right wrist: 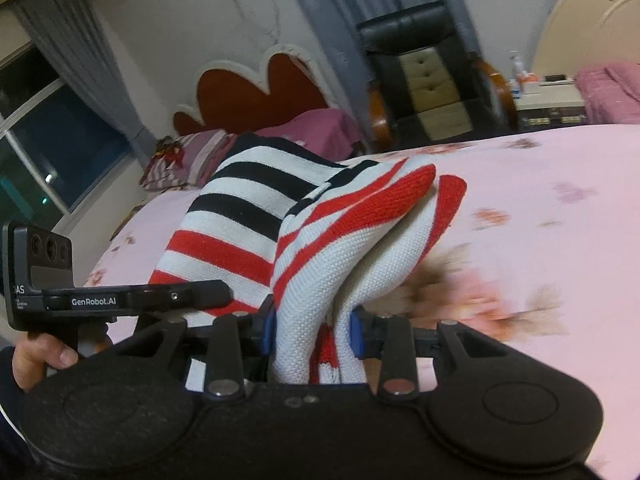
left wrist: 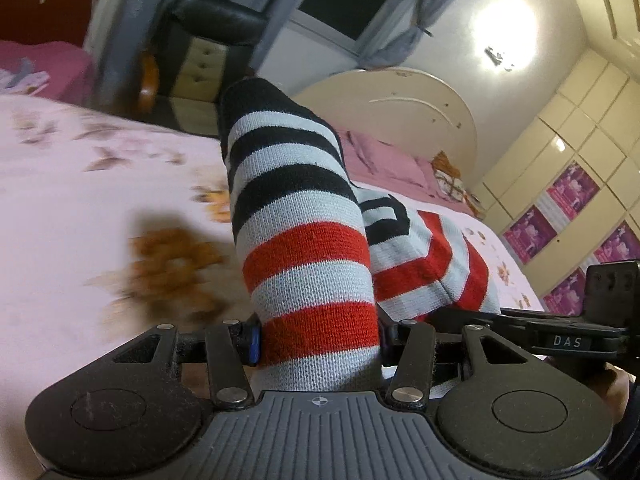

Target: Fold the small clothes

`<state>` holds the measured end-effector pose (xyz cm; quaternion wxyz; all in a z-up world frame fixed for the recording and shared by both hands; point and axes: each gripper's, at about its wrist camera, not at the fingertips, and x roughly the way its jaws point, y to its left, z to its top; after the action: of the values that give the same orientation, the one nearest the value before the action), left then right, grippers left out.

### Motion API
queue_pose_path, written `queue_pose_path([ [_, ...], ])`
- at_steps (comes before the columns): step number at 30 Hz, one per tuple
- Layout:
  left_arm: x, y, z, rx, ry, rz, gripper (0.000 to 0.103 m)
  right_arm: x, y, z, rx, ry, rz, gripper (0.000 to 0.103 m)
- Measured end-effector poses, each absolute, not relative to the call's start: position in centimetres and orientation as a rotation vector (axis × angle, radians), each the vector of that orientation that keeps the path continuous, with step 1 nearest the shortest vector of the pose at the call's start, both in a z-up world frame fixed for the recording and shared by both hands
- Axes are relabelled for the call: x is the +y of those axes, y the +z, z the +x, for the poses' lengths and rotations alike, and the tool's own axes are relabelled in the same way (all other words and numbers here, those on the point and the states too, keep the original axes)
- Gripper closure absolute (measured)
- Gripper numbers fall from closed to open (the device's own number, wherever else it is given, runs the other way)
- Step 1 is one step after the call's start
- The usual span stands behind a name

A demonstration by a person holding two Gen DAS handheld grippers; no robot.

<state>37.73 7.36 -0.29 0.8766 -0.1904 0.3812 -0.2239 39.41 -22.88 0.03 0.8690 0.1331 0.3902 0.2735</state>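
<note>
1. Above the bed (right wrist: 560, 168), over its pink flowered sheet, a small striped knit garment (left wrist: 304, 216) hangs lifted between two tools, well clear of the bed's far edge and headboard end.
2. The left hand-held gripper (left wrist: 318, 338) is clenched on a tube-like part of the garment, likely a sleeve, its blue-padded jaws pressing either side of a red stripe.
3. The right hand-held gripper (right wrist: 312, 330) is likewise clamped tight, grasping a bunched fold of white and red knit, with more than one layer caught between the jaws.
4. The garment looks light and soft: it droops and creases under its own weight, and the part beyond each grip sags toward the sheet. I judge it has no stiffness to hold a fold by itself.
5. The ribbed knit seems grippy rather than slippery, so a firm pinch should hold, though it may stretch if the two tools pull apart hard.
6. Nothing here is fragile; the risk I see is snagging yarn or trapping extra layers.
7. The best hold, to my eye, is at an edge or a seam, a cuff, hem or shoulder, taking one clean layer so the cloth can be laid flat on the bed before folding.
8. Whether the lower hem touches the sheet I cannot tell.
</note>
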Motion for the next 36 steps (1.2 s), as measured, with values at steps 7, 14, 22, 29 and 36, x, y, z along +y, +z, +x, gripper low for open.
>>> queue_pose_path([
  [7,16.1,-3.3,36.0,0.871,-0.424,-0.443,0.053,-14.4,-2.8,39.4,0.877,0.629,0.291,0.069],
  [14,19.8,-9.0,35.9,0.955,-0.365,-0.507,0.053,-10.8,-7.4,40.2,0.967,0.608,0.313,0.069],
  [22,21.1,-10.9,34.7,0.943,-0.312,-0.545,0.032,-13.5,-11.0,39.9,1.024,0.539,0.484,0.059],
  [29,21.2,-4.4,30.6,0.684,-0.328,-0.279,0.032,-13.7,-4.1,35.1,0.831,0.485,0.264,0.07],
  [36,14.4,-7.0,33.5,0.749,-0.346,0.004,0.032,-7.0,-5.1,36.0,0.831,0.469,-0.089,0.093],
])
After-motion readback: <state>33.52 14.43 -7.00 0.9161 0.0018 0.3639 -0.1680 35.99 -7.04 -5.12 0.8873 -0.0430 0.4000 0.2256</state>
